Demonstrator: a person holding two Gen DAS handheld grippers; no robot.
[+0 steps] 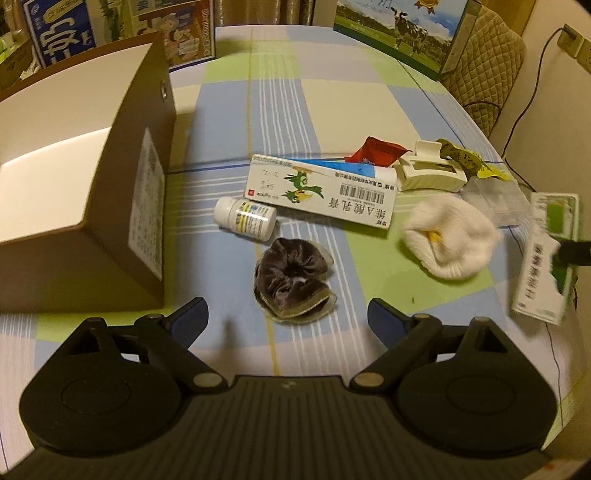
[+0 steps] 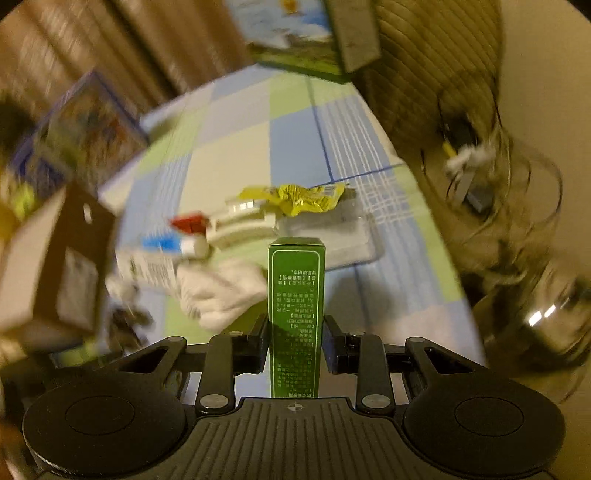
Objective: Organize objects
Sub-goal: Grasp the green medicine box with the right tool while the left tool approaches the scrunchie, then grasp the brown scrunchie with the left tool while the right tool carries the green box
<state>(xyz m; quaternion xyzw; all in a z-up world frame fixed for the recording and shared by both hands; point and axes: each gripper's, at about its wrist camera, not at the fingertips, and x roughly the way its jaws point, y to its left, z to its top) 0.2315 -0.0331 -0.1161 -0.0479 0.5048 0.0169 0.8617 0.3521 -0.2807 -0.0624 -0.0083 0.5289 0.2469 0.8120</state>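
My right gripper (image 2: 295, 332) is shut on a green medicine box (image 2: 296, 291), held off the table; the same green box (image 1: 546, 254) shows at the right edge of the left wrist view. My left gripper (image 1: 286, 314) hangs open just short of a dark velvet scrunchie (image 1: 291, 282). Beyond it lie a white pill bottle (image 1: 245, 218), a long white ointment box (image 1: 321, 190), a white sock (image 1: 450, 236), a white hair claw (image 1: 430, 170), a red packet (image 1: 376, 149) and a yellow-green wrapper (image 1: 467, 160). An open brown cardboard box (image 1: 144, 184) stands at the left.
The checked tablecloth (image 1: 280, 110) covers a rounded table whose edge curves away on the right. Printed cartons (image 1: 399, 33) stand along the back. A clear plastic tray (image 1: 496, 199) lies by the sock. A quilted chair (image 1: 487, 62) and cables are off the right edge.
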